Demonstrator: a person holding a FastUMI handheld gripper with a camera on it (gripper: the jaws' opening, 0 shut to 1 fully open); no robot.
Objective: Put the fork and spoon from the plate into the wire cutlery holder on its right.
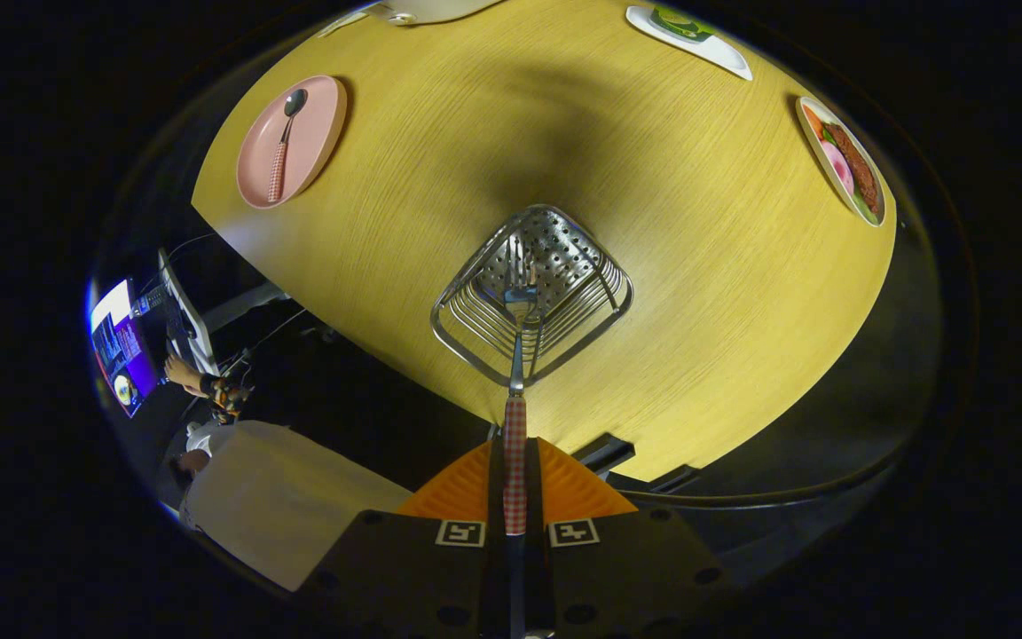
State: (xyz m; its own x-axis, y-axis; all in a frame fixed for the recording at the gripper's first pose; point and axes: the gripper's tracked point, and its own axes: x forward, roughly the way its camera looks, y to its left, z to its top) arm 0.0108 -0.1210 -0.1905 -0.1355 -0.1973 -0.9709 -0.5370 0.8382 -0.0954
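My gripper is shut on the fork, its orange fingers pressing the red-checked handle from both sides. The fork points straight ahead and downward, its tines hanging over the open top of the wire cutlery holder, which stands on the yellow wooden table. The holder's perforated metal bottom shows behind the tines. Far off beyond the fingers to the left, a pink plate holds the spoon, which has the same checked handle.
Two plates of food lie at the table's far right side: a white one with greens and one with meat and vegetables. Below the table's near edge, a person's hand rests by a lit screen.
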